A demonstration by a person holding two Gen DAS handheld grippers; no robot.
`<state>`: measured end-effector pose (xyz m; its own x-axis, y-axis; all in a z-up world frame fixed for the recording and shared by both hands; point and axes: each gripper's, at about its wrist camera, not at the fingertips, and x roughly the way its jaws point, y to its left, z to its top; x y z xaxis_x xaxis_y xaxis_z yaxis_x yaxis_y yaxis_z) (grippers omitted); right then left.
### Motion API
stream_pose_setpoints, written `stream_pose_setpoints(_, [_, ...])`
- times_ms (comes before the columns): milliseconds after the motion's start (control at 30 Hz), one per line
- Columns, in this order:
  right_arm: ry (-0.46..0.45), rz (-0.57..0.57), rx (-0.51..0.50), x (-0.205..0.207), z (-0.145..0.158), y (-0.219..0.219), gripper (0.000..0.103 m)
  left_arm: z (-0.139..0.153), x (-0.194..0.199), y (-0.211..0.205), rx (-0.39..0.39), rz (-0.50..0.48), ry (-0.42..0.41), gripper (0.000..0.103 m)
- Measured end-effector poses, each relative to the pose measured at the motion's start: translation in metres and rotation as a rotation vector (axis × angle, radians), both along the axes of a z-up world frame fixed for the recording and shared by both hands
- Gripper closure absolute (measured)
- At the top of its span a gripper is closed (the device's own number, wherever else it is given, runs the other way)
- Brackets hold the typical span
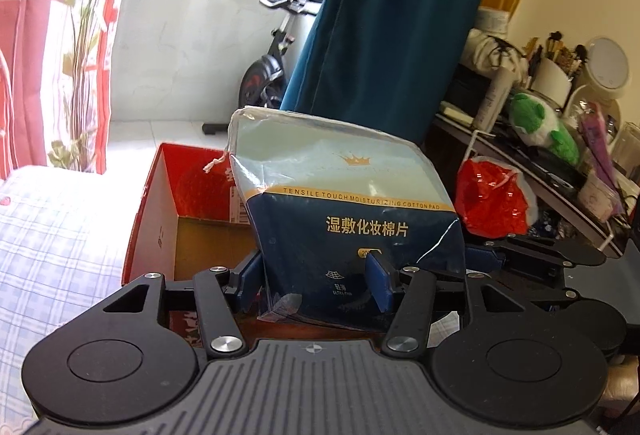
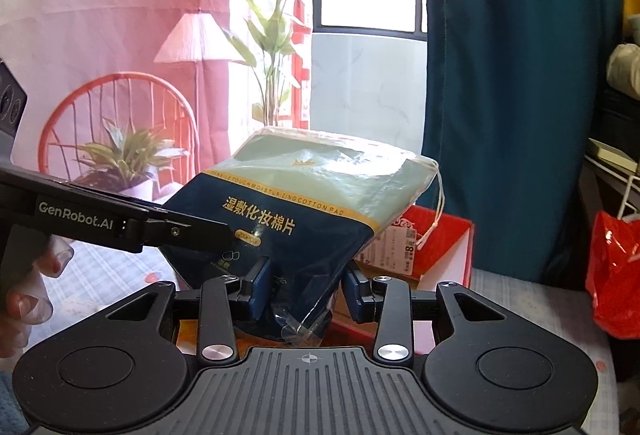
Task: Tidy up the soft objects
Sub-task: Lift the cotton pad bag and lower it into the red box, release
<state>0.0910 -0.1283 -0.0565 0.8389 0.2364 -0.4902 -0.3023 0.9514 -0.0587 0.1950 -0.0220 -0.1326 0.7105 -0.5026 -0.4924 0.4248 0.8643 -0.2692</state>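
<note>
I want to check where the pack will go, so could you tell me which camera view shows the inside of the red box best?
The left wrist view: the red box stands open behind the cotton pad pack, its inner walls and floor visible. The right wrist view shows only an outer corner with a price label, mostly hidden behind the pack.

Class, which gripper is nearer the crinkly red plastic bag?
Right. The right gripper is beside the crinkly red plastic bag; the left gripper is farther left, beyond the blue cotton-pad pack both clamp.
</note>
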Motion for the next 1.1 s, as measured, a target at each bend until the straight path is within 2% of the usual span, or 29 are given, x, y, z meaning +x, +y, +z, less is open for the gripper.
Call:
stream_pose_setpoints(267, [0.056, -0.015, -0.013, 0.046, -0.011, -0.007, 0.067, -0.008, 0.045, -0.013, 0.039, 0.005, 0.059, 0.046])
stream_pose_setpoints(633, [0.171, -0.020, -0.036, 0.099, -0.051, -0.021, 0.066, -0.035, 0.091, -0.027, 0.069, -0.012, 0.189, 0.046])
stream_pose_setpoints(733, [0.221, -0.008, -0.018, 0.110, -0.060, -0.022, 0.066, -0.042, 0.100, -0.026, 0.079, -0.001, 0.233, 0.046])
stream_pose_setpoints(900, [0.289, 0.037, -0.019, 0.127, -0.069, -0.019, 0.063, -0.054, 0.121, -0.024, 0.068, 0.013, 0.359, 0.045])
stream_pose_setpoints(1100, [0.434, 0.075, -0.006, 0.153, -0.069, -0.019, 0.063, -0.061, 0.139, -0.021, 0.065, 0.019, 0.470, 0.045])
